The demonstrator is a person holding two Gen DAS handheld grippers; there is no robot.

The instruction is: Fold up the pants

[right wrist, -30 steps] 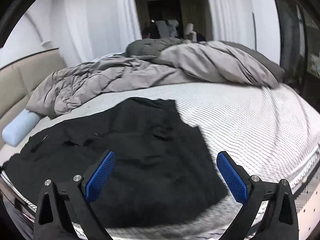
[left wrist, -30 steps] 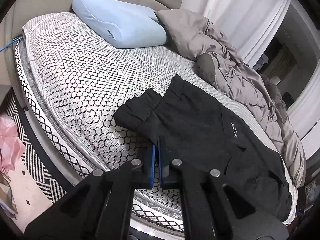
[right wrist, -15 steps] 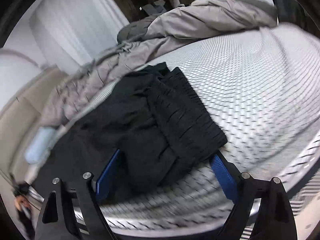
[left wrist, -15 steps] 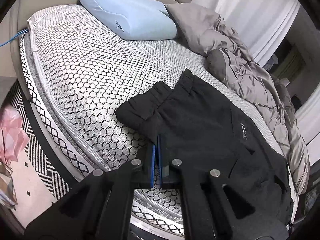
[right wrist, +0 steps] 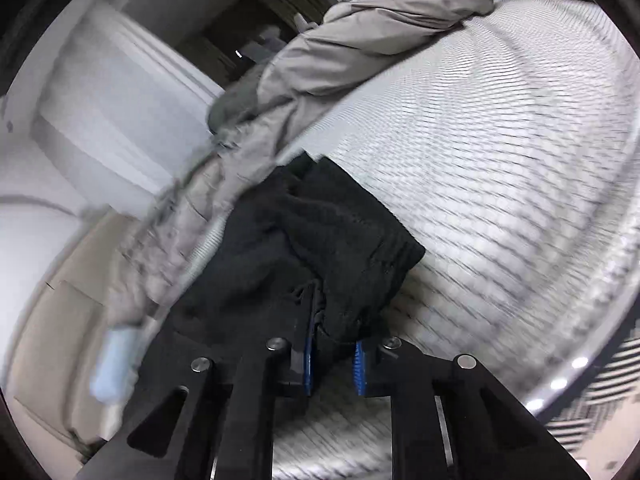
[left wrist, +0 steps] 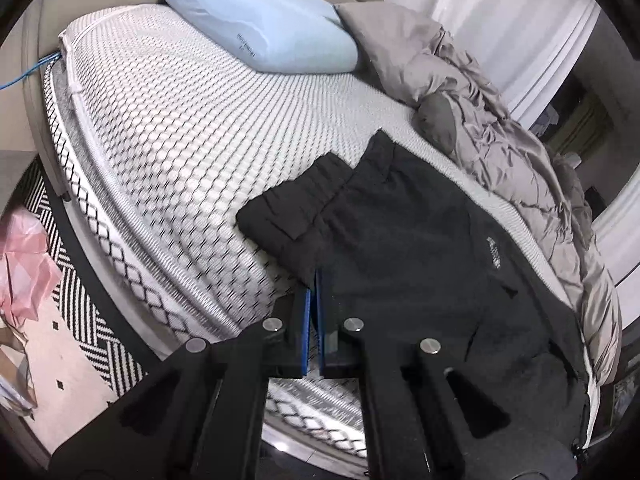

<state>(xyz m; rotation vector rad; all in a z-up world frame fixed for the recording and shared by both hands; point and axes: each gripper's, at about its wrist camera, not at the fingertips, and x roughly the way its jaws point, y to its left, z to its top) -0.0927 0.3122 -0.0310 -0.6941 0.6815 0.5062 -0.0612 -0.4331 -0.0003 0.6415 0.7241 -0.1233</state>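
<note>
Black pants (left wrist: 404,240) spread flat across the near side of the mattress (left wrist: 168,128), cuffs toward the light blue pillow (left wrist: 264,36), waist end away from it. One cuff folded and lying slightly apart from its twin on the pillow side. Small white logo print on the upper leg, facing the duvet. Grey duvet (left wrist: 508,140) bunched along the far side of the mattress, just beyond the pants and touching the pillow at one end.

Left gripper (left wrist: 315,280) at the near edge of the pants by the cuff, jaws clenched pad to pad; fabric edge meeting the tips, though whether any cloth is pinched between them cannot be told. Blue pads (left wrist: 307,320) pressed nearly together.

Right gripper (right wrist: 334,320) at the waist end of the pants (right wrist: 320,240), jaws just closed in and now grasping a gathered bunch of black cloth, blue pads (right wrist: 307,364) showing on either side of it. Waistband ribbing puckered just above the tips, cloth lifted into a hump off the mattress (right wrist: 500,152). Duvet (right wrist: 340,44) heaped beyond the pants. Much of this view smeared by motion.

Pink bag (left wrist: 24,264) on the patterned floor beside the mattress, well apart from the pants.
</note>
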